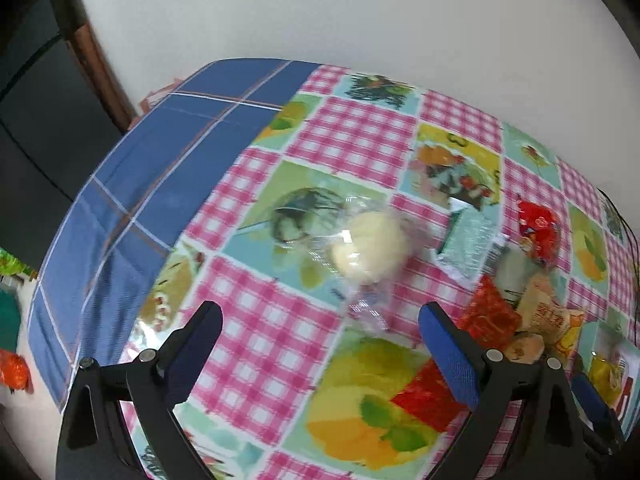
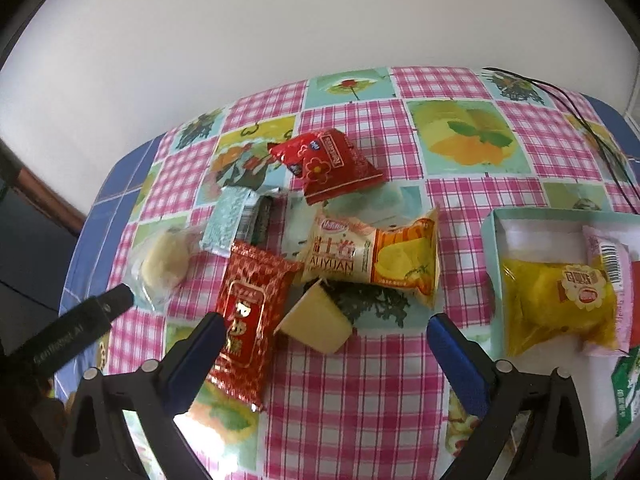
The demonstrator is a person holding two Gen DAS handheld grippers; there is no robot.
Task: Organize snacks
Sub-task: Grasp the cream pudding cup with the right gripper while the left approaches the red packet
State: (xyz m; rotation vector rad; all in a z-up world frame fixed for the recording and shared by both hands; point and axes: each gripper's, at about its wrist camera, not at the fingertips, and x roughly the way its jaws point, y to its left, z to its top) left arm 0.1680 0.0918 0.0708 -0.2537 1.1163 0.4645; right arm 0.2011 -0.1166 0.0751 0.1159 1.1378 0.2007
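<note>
Several snacks lie in a heap on the patterned tablecloth. A pale round bun in clear wrap [image 1: 370, 254] lies just ahead of my open, empty left gripper [image 1: 320, 320]; it also shows in the right wrist view [image 2: 166, 264]. My right gripper [image 2: 322, 330] is open and empty over a cream wedge-shaped pack [image 2: 316, 320], with a red foil pack [image 2: 250, 316] by its left finger. Beyond lie a yellow chips bag [image 2: 372, 258], a silver-green pack [image 2: 236, 224] and a red packet [image 2: 326, 164]. A light box [image 2: 496, 224] at right holds a yellow cake pack [image 2: 556, 300].
The table [image 1: 120, 200] ends at a blue cloth border on the left, with a white wall behind. A black cable [image 2: 592, 136] runs across the far right of the table. A green packet [image 2: 626, 396] lies at the right edge by the box.
</note>
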